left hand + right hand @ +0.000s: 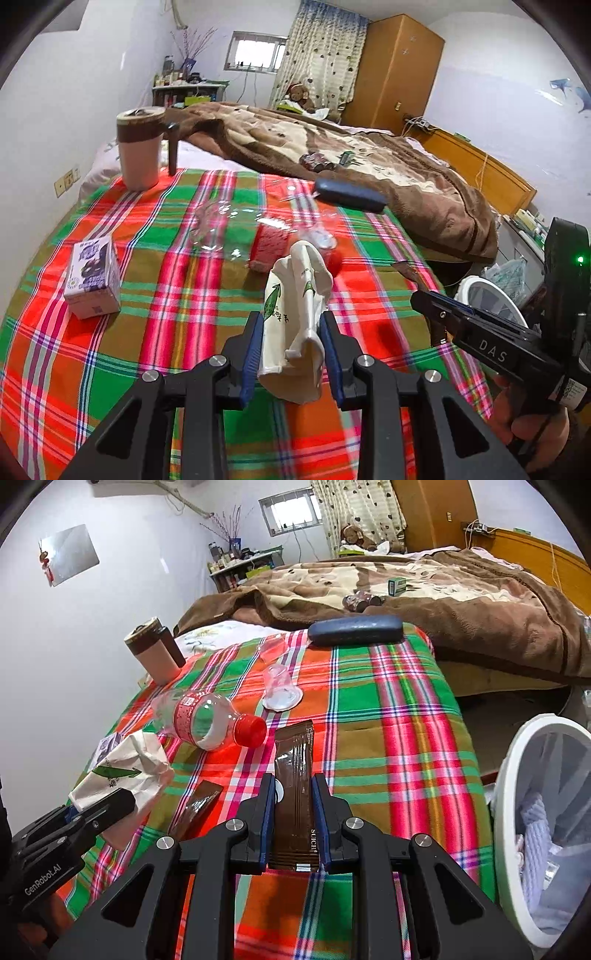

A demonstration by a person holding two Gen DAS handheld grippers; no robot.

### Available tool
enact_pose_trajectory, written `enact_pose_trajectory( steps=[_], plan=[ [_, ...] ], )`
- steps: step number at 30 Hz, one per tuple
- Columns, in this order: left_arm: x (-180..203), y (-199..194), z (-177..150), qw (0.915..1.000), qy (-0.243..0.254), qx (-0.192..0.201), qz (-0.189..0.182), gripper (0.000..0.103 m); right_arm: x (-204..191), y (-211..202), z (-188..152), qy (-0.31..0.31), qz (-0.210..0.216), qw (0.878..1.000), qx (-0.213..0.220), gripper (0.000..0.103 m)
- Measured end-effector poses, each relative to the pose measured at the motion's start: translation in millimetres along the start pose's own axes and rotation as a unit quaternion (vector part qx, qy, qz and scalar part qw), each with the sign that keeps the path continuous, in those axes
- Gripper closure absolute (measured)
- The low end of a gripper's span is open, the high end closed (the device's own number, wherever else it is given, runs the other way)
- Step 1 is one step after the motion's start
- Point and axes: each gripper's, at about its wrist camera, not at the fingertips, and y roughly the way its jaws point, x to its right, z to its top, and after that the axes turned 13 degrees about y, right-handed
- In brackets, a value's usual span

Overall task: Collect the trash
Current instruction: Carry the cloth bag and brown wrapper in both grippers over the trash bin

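1. Left gripper (pixel 291 345) is pinching a crushed paper cup (pixel 295 314) above the plaid cloth (pixel 147 350).
2. Right gripper (pixel 293 821), marked "DAS", is clamping a brown sachet (pixel 294 794) lettered "SUICH".
3. Bottle (pixel 210 716) is lying just beyond.
4. Bin (pixel 517 775) is standing off the cloth's right edge.

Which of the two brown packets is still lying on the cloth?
The smaller brown packet, flat on the plaid cloth beside the crumpled paper cup. The longer brown packet is clamped in the right hand-held gripper.
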Motion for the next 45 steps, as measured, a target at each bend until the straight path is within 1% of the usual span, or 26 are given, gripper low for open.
enact_pose_trajectory(
  steps=[8,14,22,31,38,45],
  plan=[
    [37,-8,11,0.9993,0.03,0.013,-0.021,0.071,21,-25,4,0.015,-0.005,1.0,0.023,0.082],
    [73,-8,21,0.9974,0.058,0.019,-0.038,0.071,42,-45,8,0.03,-0.013,0.999,0.043,0.082],
    [122,-4,32,0.993,0.093,0.024,-0.069,0.071,70,-72,13,0.045,-0.038,0.996,0.07,0.082],
    [176,9,41,0.9861,0.127,0.02,-0.106,0.071,104,-94,15,0.065,-0.063,0.992,0.089,0.082],
    [217,24,44,0.979,0.152,0.012,-0.136,0.071,137,-107,14,0.082,-0.095,0.987,0.098,0.082],
    [255,42,43,0.9718,0.17,-0.002,-0.163,0.071,168,-112,12,0.105,-0.12,0.983,0.095,0.082]
  ],
)
